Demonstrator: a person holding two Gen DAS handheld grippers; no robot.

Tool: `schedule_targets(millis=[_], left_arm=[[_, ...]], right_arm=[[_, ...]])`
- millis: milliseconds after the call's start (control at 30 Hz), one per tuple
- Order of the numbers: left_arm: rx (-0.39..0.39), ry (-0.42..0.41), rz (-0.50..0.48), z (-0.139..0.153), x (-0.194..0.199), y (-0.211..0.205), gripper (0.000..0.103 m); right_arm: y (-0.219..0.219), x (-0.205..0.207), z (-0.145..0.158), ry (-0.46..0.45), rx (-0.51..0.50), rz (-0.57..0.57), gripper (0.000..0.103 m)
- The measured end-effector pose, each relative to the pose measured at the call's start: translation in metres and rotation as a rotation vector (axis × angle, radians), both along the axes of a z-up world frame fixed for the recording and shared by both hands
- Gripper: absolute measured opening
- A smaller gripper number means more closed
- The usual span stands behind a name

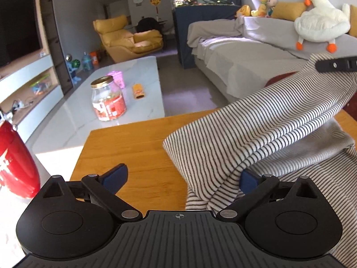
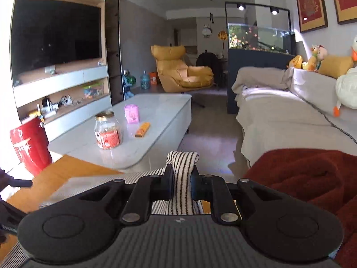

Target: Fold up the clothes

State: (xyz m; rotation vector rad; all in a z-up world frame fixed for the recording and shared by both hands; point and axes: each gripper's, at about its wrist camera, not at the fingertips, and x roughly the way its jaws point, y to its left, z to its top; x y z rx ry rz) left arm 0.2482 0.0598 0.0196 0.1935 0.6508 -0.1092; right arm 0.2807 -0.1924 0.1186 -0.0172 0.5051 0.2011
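Left wrist view: the left gripper (image 1: pixel 180 178) stands with its blue-padded jaws spread wide apart, holding nothing; the striped cloth (image 1: pixel 256 131) lies over the right part of the wooden table (image 1: pixel 133 143), draping across the right finger (image 1: pixel 250 182) and rising in a taut fold toward the upper right, where the tip of the right gripper (image 1: pixel 334 64) pinches it; a glass jar (image 1: pixel 108 100) stands on the white table (image 1: pixel 138 82) beyond, near a pink cup (image 1: pixel 117 78); a red can (image 1: pixel 15 165) sits at the left edge; a plush goose (image 1: pixel 321 20) rests on the sofa (image 1: pixel 245 67).

Right wrist view: the right gripper (image 2: pixel 181 178) has its jaws drawn in tight on a bunched fold of the cloth (image 2: pixel 181 165), which pokes up between them and trails down below; a red blanket (image 2: pixel 312 178) lies just to the right; the jar (image 2: pixel 108 130) and can (image 2: pixel 29 143) stand to the left.
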Motion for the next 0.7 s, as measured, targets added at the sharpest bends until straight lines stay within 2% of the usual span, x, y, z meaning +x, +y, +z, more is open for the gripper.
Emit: schedule_targets(millis=[100,133,167,233,333,400,533,700], left_arm=[[0.015,0.036,0.007,-0.009,-0.003,0.007,0.103],[0.009,0.046,0.009,-0.01,-0.007,0.011,0.103],[0.005,0.056,0.012,-0.011,-0.012,0.014,0.102],[-0.018,0.068,0.006,-0.008,-0.024,0.021,0.102],[-0.082,0.073,-0.018,0.0,-0.05,0.029,0.102],[-0.129,0.078,-0.051,0.006,-0.07,0.031,0.103],[-0.173,0.092,-0.123,0.012,-0.112,0.028,0.103],[-0.194,0.1,-0.179,0.011,-0.157,0.017,0.103]], right_arm=[[-0.006,0.011,-0.044,0.138,-0.043,-0.047,0.018],[-0.01,0.007,-0.047,0.139,-0.031,-0.06,0.019],[-0.014,0.004,-0.051,0.141,-0.019,-0.072,0.024],[-0.017,-0.02,-0.044,0.116,-0.019,-0.083,0.037],[-0.018,-0.067,-0.025,0.061,-0.033,-0.09,0.045],[-0.019,-0.099,-0.013,0.024,-0.043,-0.094,0.062],[-0.015,-0.172,0.003,0.009,-0.087,0.016,0.067],[-0.008,-0.238,-0.001,0.085,-0.151,0.177,0.071]])
